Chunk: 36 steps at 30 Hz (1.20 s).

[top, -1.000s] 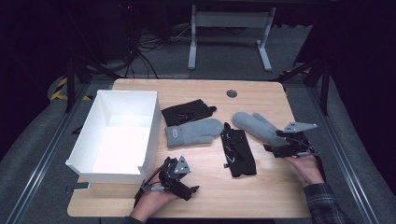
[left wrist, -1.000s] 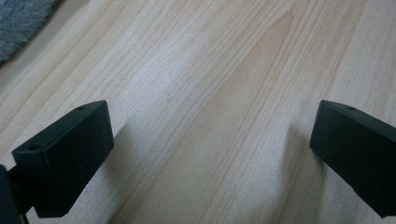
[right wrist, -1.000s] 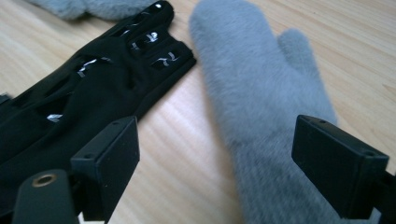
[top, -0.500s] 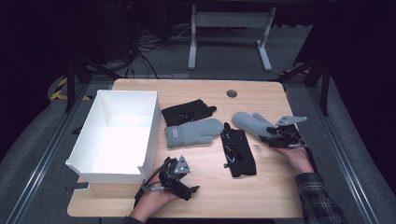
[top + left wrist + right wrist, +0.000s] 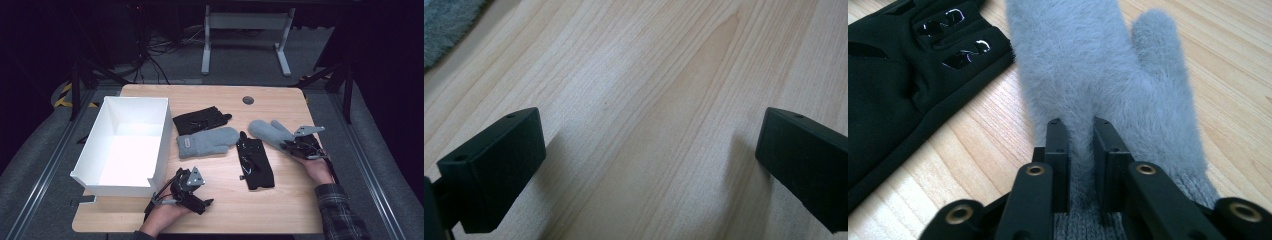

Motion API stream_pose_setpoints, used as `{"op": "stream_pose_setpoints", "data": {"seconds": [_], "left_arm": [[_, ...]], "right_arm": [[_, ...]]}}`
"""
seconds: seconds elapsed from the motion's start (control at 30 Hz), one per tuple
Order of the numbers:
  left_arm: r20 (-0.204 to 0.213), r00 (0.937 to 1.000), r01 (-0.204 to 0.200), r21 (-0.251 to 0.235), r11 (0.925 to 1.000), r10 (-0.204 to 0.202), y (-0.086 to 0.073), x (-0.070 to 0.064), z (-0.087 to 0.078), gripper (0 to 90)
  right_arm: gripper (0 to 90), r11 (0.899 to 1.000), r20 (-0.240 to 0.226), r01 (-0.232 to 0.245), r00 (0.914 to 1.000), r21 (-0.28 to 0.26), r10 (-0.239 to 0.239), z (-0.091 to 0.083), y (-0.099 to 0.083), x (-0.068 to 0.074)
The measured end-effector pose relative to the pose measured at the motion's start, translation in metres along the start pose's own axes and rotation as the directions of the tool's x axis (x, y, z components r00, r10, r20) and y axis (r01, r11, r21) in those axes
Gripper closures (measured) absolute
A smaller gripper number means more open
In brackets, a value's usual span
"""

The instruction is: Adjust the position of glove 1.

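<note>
Dark floor and cables surround a pale wooden table [image 5: 215, 97], where a white box [image 5: 127, 145] stands at the left with nothing visible inside it. Four gloves lie outside it: a black glove [image 5: 200, 119] near the box, a grey mitten [image 5: 207, 141] just in front of that, a second black glove [image 5: 255, 162] toward the middle, and a second grey mitten [image 5: 267, 132] at the right.

The right gripper [image 5: 1080, 125] is clenched on the right mitten [image 5: 1098, 75], its jaws pinching a fold of fleece near the knitted cuff; the mitten appears to lie flat on the wood, not yet lifted. The left gripper [image 5: 192, 192] rests near the front edge beside the box, its jaws spread wide over bare wood and holding nothing.

Judging by the layout, the work looks like gathering gloves into the box, and it is at its very start: one mitten gripped, none packed, all four left to move.
</note>
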State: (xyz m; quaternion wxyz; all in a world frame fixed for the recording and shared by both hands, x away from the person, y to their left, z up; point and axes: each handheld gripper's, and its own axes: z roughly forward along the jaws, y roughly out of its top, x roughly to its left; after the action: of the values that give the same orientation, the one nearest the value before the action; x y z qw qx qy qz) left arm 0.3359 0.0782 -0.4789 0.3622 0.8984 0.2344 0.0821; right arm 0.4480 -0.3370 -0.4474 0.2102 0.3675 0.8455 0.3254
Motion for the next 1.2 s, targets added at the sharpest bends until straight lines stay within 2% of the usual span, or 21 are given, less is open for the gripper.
{"op": "stream_pose_setpoints", "data": {"seconds": [0.3,0.53,0.9,1.1,1.13,1.2], "left_arm": [[-0.005,1.0000,0.004,0.000,1.0000,-0.004,0.000,-0.001,0.000,0.3],[-0.007,1.0000,0.003,0.002,1.0000,-0.003,0.000,-0.001,-0.001,0.3],[-0.003,1.0000,0.003,0.001,1.0000,-0.003,0.000,-0.001,0.000,0.2],[-0.004,1.0000,0.002,0.001,1.0000,-0.002,0.000,-0.001,0.000,0.2],[-0.004,1.0000,0.002,0.001,1.0000,-0.002,0.000,-0.001,0.000,0.2],[-0.004,1.0000,0.003,0.002,1.0000,-0.003,0.000,-0.001,0.000,0.2]], "right_arm": [[84.6,0.998,-0.006,-0.057,0.9983,-0.041,0.057,-0.012,0.002,-0.004],[85.4,0.990,-0.015,-0.096,0.9954,-0.105,0.095,-0.034,0.006,-0.003],[85.8,0.982,-0.065,-0.079,0.9955,-0.172,0.069,-0.059,0.015,0.014],[86.0,0.980,-0.098,-0.052,0.9946,-0.192,0.034,-0.070,0.019,0.031],[86.0,0.980,-0.111,-0.034,0.9937,-0.197,0.012,-0.073,0.022,0.040],[86.1,0.980,-0.122,-0.019,0.9925,-0.197,-0.005,-0.074,0.023,0.049]]}}
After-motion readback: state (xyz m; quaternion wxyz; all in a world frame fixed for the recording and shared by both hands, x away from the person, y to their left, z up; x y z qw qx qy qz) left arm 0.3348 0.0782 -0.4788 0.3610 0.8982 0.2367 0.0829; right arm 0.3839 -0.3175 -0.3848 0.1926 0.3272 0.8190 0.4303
